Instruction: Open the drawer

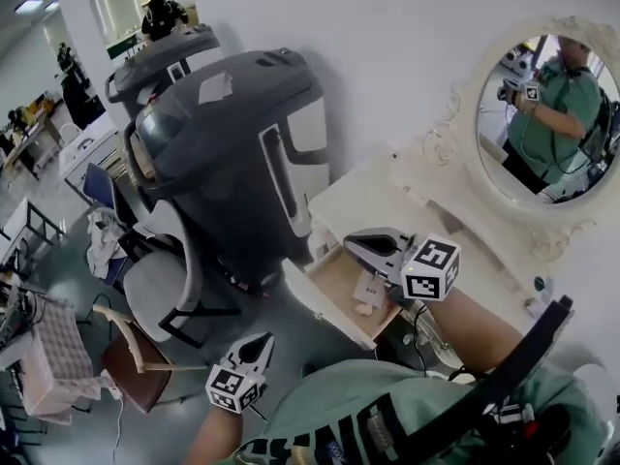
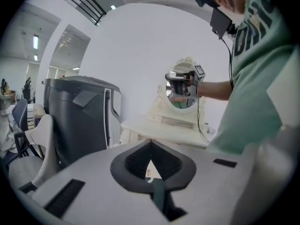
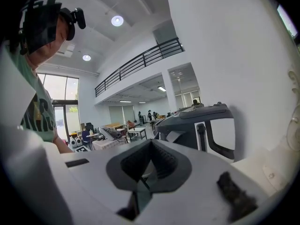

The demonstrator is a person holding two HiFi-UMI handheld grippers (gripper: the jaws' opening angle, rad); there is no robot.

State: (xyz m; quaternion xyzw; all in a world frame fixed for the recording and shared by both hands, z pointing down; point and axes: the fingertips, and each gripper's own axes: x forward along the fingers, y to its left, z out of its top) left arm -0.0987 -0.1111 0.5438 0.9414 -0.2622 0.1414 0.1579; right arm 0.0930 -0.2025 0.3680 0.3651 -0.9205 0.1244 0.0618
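Note:
The cream dressing table (image 1: 387, 197) with its oval mirror (image 1: 542, 114) stands against the white wall. Its left drawer (image 1: 334, 277) is pulled out, with small pale items inside. My right gripper (image 1: 351, 243) hovers just above the open drawer, pointing left; its jaws are shut with nothing between them (image 3: 150, 142). My left gripper (image 1: 266, 339) hangs lower and nearer me, off the drawer, over the floor. Its jaws meet at the tips and hold nothing (image 2: 151, 142). In the left gripper view the dressing table (image 2: 164, 128) and mirror (image 2: 180, 95) lie ahead.
A large dark grey machine (image 1: 232, 153) stands close to the left of the dressing table. In front of it are a white chair (image 1: 165, 279), a wooden stool (image 1: 136, 356) and a cloth-covered stand (image 1: 58, 356). A small bottle (image 1: 541, 291) sits on the tabletop.

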